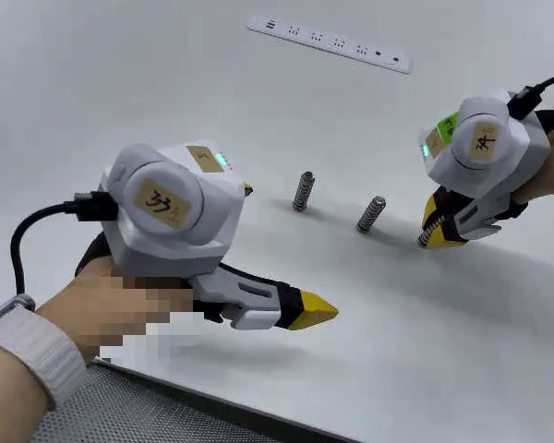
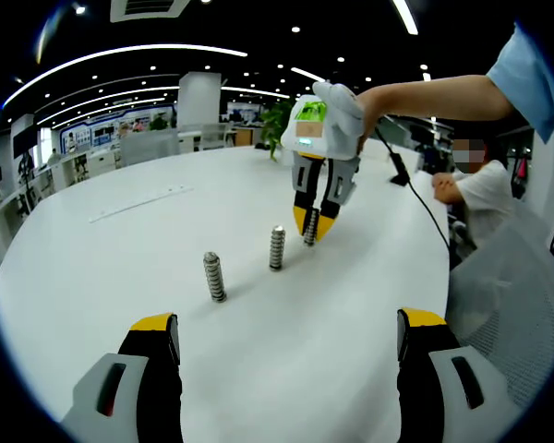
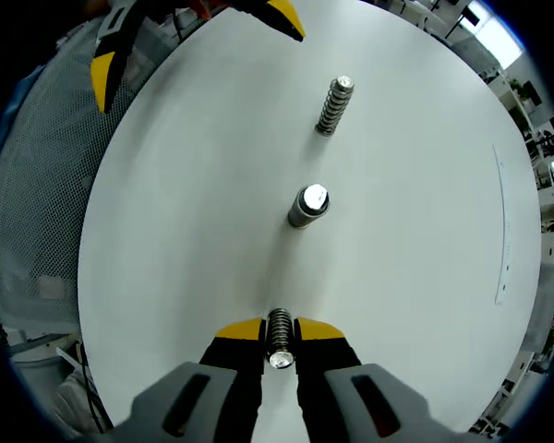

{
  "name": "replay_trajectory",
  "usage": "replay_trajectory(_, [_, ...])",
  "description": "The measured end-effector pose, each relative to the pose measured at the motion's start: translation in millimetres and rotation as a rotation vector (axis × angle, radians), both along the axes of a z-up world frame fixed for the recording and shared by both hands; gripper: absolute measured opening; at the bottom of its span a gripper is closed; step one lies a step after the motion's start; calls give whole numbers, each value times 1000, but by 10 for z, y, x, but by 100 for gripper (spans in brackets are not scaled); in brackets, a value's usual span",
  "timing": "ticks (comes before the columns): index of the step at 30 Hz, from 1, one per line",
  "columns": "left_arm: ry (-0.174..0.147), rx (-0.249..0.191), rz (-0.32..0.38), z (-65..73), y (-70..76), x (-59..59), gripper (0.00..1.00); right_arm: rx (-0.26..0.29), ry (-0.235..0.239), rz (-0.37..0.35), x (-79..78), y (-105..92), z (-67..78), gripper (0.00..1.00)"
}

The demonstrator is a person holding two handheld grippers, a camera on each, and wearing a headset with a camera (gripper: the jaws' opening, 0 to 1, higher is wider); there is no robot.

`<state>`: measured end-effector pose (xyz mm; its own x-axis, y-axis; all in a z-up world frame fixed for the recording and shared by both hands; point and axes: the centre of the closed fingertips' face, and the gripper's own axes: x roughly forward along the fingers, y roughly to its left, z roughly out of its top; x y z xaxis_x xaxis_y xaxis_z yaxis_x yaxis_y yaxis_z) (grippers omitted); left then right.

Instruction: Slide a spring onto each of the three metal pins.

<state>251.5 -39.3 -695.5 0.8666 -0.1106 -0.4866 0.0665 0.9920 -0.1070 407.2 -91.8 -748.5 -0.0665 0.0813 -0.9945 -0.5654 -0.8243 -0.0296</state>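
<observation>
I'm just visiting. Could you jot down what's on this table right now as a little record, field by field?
Surface: white table
Left gripper: open, holding nothing, apart from the springs
Right gripper: shut on third spring, pointing down at the table
Middle spring: upright, standing free
End spring: upright, standing free
Layout: the three springs stand in a row
Also there: power strip at the far side
</observation>
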Motion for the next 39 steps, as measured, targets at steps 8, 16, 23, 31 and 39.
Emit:
replay_trajectory(8, [1, -6, 0, -1, -10, 2, 100, -3, 49, -39, -52, -59, -8, 36])
replay_trajectory(16, [-1, -10, 13, 3, 16, 0, 100, 71, 51, -81, -10, -173, 55, 65])
replay_trajectory(23, [9, -5, 9, -15, 16, -4, 100, 132, 88, -174, -6, -329, 68, 81])
replay_trajectory(31, [-2, -15, 31, -4, 73, -13, 100, 259, 136, -297, -138, -490, 144, 99])
replay_trajectory(39, [-6, -26, 63, -9, 156, -29, 100, 423, 230, -458, -260, -506, 292, 99])
